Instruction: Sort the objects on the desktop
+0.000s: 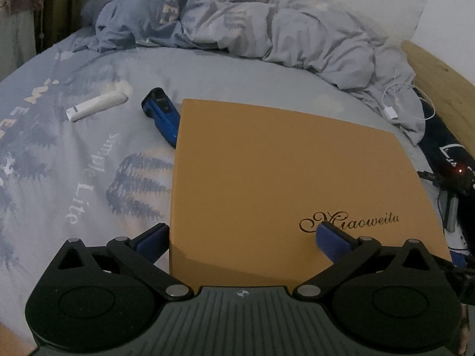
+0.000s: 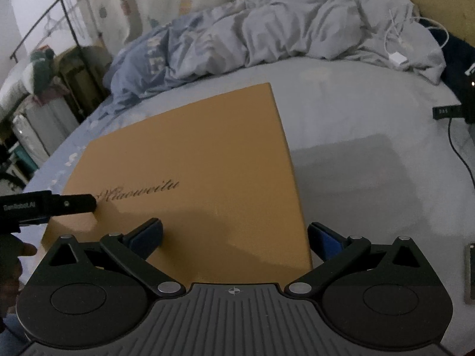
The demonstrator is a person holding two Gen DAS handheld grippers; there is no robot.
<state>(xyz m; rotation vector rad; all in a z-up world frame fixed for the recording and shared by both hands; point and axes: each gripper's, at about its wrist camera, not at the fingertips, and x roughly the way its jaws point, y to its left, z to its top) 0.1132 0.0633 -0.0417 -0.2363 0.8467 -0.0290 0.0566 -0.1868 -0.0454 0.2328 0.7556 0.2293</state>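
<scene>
A flat tan box (image 1: 285, 178) with "Miaoweitu" in script lies on the bed; the same tan box (image 2: 196, 178) fills the middle of the right wrist view. My left gripper (image 1: 246, 238) is open, straddling the box's near left corner, one pad off its left edge and the other over the lettering. My right gripper (image 2: 234, 238) is open across the box's near right corner, with the right pad past the box's right edge. The left gripper's finger (image 2: 74, 204) shows over the box's left side. A blue device (image 1: 161, 115) and a white tube (image 1: 96, 106) lie beyond the box.
A rumpled grey-blue duvet (image 1: 267, 20) is piled at the far side of the bed. A white charger cable (image 1: 394, 103) lies by the wooden headboard (image 1: 439, 89). A dark device with a cord (image 2: 448, 112) sits at the right. Bare sheet (image 2: 371, 148) lies right of the box.
</scene>
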